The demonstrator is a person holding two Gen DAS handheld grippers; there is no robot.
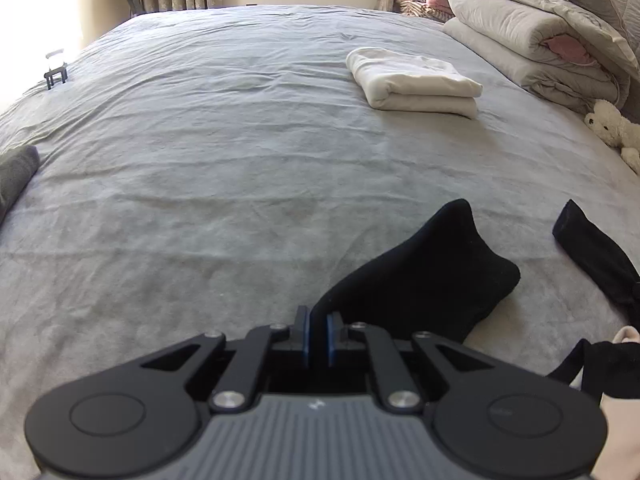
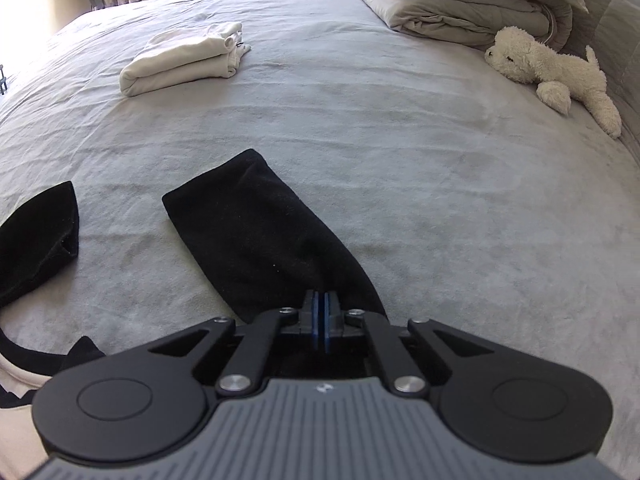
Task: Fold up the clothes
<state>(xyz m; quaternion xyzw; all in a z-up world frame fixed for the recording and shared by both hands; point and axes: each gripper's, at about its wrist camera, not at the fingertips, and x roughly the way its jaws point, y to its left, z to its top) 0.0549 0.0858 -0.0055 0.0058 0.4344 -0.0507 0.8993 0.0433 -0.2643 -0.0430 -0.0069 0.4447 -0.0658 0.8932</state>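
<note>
Left wrist: my left gripper (image 1: 318, 334) pinches the black fabric garment (image 1: 420, 276); my right gripper (image 2: 321, 320) clamps it too.

Daylight enters from the window side, at the bed's (image 1: 200, 140) far left corner, where the picture burns out to white. The grey cover is evenly lit, its wrinkles marked by soft, low-contrast shadows. The black garment (image 2: 264, 232) loses nearly all inner detail. Fisheye distortion bows the bed's edges and darkens the frame corners. The near housing along the bottom edge is slightly soft; the middle distance is sharp.
</note>
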